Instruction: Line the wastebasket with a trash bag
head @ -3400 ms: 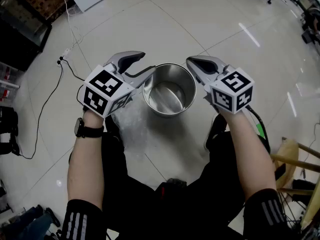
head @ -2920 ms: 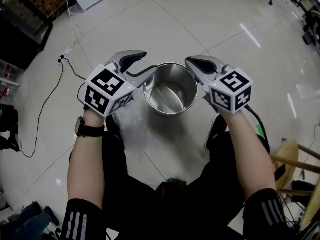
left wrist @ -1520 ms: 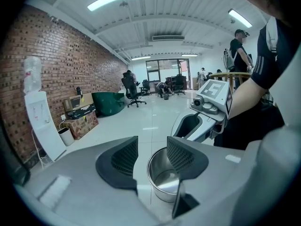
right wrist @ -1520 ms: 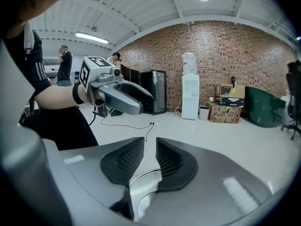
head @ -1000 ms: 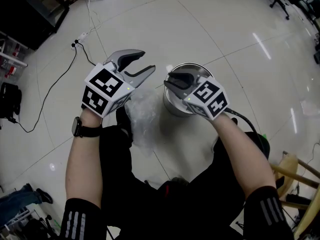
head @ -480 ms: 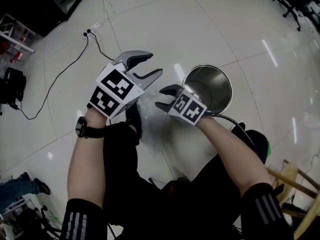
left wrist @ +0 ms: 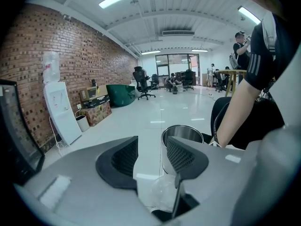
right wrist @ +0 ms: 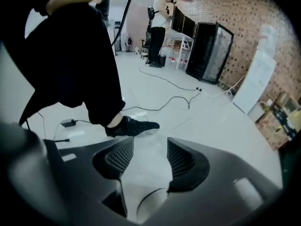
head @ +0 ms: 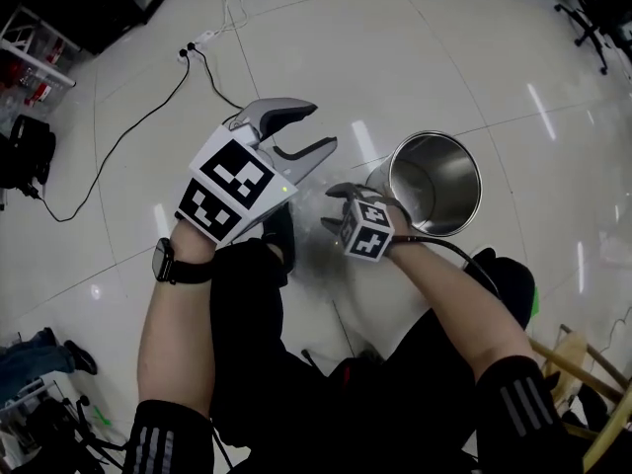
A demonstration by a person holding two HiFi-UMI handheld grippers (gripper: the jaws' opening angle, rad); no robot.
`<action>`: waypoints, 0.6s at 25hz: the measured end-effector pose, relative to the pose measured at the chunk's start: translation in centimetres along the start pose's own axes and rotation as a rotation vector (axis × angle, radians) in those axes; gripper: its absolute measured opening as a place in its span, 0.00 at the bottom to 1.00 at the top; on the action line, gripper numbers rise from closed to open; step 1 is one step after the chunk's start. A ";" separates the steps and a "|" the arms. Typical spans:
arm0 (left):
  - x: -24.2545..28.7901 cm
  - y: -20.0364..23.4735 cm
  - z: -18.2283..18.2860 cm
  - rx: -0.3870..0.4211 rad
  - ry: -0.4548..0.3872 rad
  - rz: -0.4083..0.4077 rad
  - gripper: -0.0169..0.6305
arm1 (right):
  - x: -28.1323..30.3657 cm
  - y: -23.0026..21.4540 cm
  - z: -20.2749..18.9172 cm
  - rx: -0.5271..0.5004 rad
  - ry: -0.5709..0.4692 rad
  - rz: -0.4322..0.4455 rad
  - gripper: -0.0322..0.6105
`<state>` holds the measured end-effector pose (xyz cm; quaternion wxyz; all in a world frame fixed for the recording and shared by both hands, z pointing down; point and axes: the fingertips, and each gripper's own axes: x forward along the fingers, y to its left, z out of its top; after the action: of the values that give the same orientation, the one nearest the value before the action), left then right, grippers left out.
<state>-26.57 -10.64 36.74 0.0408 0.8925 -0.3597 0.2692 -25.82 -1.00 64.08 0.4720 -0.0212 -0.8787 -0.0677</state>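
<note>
Wastebasket (head: 434, 184), a shiny steel cylinder, is seen from the head view standing upright and unlined on the pale tiled floor (head: 415, 57), to the right of both grippers. The left gripper (head: 318, 126) is held level, its jaws spread with nothing between them. The right gripper (head: 331, 208) is pointed down just beside the wastebasket's near left side. A crumpled clear trash bag (head: 308, 255) is faintly made out on the floor below it, next to a black shoe (head: 279, 230). A black cable (head: 148, 117) is trailed across the tiles at upper left.

From the left gripper view, the left gripper (left wrist: 152, 140) is shown with jaws parted and empty. The wastebasket (left wrist: 181, 134) is framed in the gap beyond them, well apart from the pads, and the trash bag (left wrist: 162, 197) is seen on the floor below. A brick wall (left wrist: 70, 55) is lined along the left.

From the right gripper view, the jaws of the right gripper (right wrist: 150, 142) have just been opening and are spread wide. The hazy trash bag (right wrist: 150, 134) is seen on the floor through the gap, untouched by the pads. The shoe (right wrist: 134, 125) is placed just beyond it.
</note>
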 end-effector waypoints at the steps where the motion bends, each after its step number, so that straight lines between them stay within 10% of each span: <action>1: -0.3 0.3 0.3 -0.007 -0.015 0.005 0.31 | 0.2 0.5 0.2 -0.003 -0.015 0.022 0.41; 15: -2.0 0.5 -1.0 -0.019 -0.018 -0.005 0.31 | 11.4 4.9 -5.6 0.189 0.110 0.137 0.47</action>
<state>-28.56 -9.50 36.54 0.0469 0.8953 -0.3604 0.2576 -26.95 2.76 77.09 0.5229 -0.0329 -0.8504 0.0468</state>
